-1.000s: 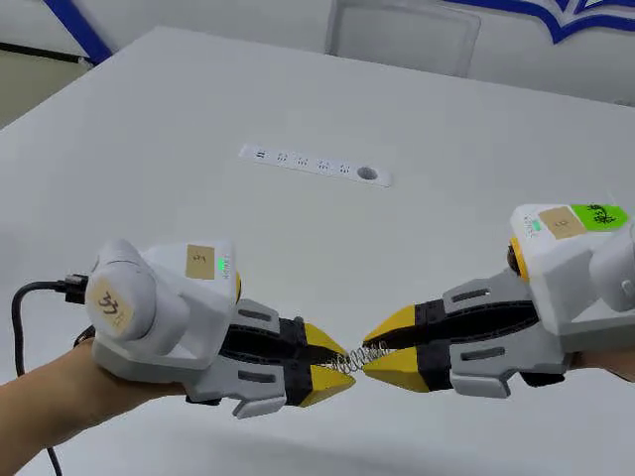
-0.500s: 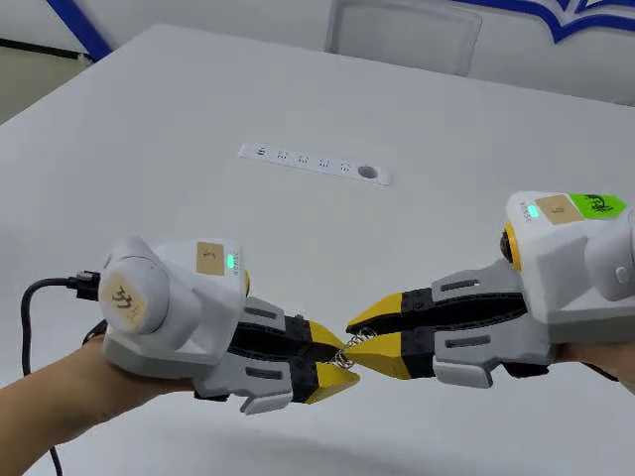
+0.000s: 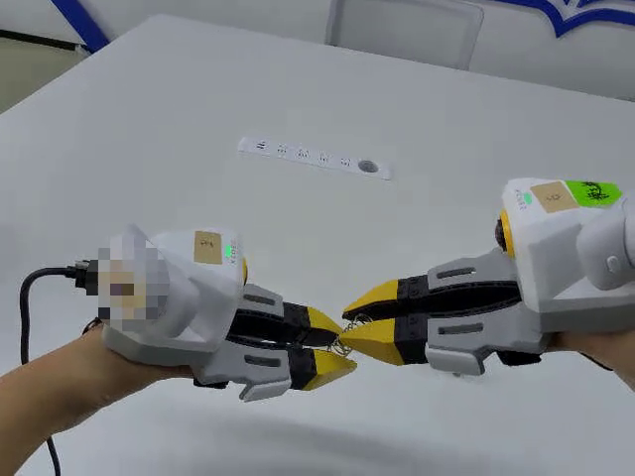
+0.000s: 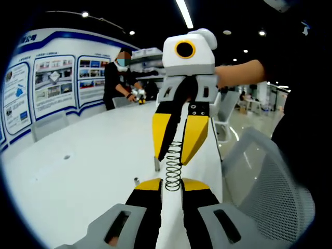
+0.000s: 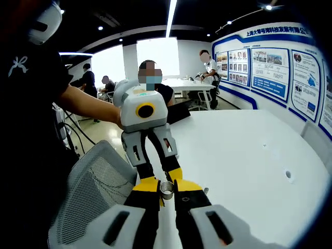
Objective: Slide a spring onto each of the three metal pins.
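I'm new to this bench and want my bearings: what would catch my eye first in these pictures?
Low in the head view, the left tongs and right tongs meet tip to tip above the white table, both apparently clamped on one small spring between them. In the left gripper view, two metal pins stand on the table beyond it.

Above the table (image 3: 149, 119), the left gripper (image 3: 346, 348) and right gripper (image 3: 344, 321) meet tip to tip, spring (image 3: 346, 339) between them. Behind them a power strip (image 3: 313, 161) lies on the table, chair (image 3: 402, 30) beyond. 2 pins (image 4: 156, 164) stand below the spring.
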`<control>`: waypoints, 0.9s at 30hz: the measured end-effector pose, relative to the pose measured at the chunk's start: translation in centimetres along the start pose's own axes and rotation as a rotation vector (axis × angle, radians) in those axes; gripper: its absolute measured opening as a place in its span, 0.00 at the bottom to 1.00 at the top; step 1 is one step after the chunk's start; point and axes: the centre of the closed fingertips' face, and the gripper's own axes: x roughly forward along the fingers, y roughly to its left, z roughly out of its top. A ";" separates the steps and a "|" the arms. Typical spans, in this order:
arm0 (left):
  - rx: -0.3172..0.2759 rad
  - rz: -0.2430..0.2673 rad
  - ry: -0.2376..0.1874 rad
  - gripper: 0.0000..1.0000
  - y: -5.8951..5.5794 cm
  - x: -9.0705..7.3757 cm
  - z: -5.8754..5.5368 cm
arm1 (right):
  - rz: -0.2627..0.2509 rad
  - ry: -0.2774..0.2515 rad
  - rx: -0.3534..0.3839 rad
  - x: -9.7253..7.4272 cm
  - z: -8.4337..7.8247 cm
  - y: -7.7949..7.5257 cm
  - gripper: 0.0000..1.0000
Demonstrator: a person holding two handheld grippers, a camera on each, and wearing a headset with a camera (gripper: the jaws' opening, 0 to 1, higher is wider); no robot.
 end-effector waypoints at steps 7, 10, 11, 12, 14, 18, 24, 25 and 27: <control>-0.027 0.040 0.013 0.31 1.1 -1.2 -0.8 | -0.043 -0.005 -0.017 -0.8 0.8 -1.7 0.11; -0.056 0.040 -0.026 0.32 1.3 -1.8 0.0 | -0.074 -0.002 -0.010 -1.3 0.6 -2.9 0.11; -0.060 0.048 -0.034 0.33 1.5 -2.1 0.2 | -0.095 0.004 -0.009 -1.6 0.4 -3.5 0.11; -0.064 0.052 -0.041 0.35 1.6 -2.2 0.3 | -0.108 0.009 -0.008 -1.7 0.3 -3.9 0.11; -0.094 0.054 -0.069 0.38 1.9 -2.7 0.8 | -0.141 0.010 0.001 -2.1 0.1 -5.0 0.11; -0.105 0.066 -0.078 0.40 2.5 -3.4 0.9 | -0.205 0.000 0.027 -2.4 -0.4 -7.0 0.11; -0.112 0.110 -0.082 0.44 3.4 -4.3 1.0 | -0.260 0.045 0.070 -2.0 -2.7 -9.0 0.11; -0.111 0.112 -0.080 0.44 3.4 -4.4 0.9 | -0.272 0.054 0.083 -1.9 -3.1 -9.3 0.11; -0.114 0.103 -0.073 0.48 3.2 -4.6 0.8 | -0.288 0.073 0.089 -1.8 -3.8 -9.7 0.11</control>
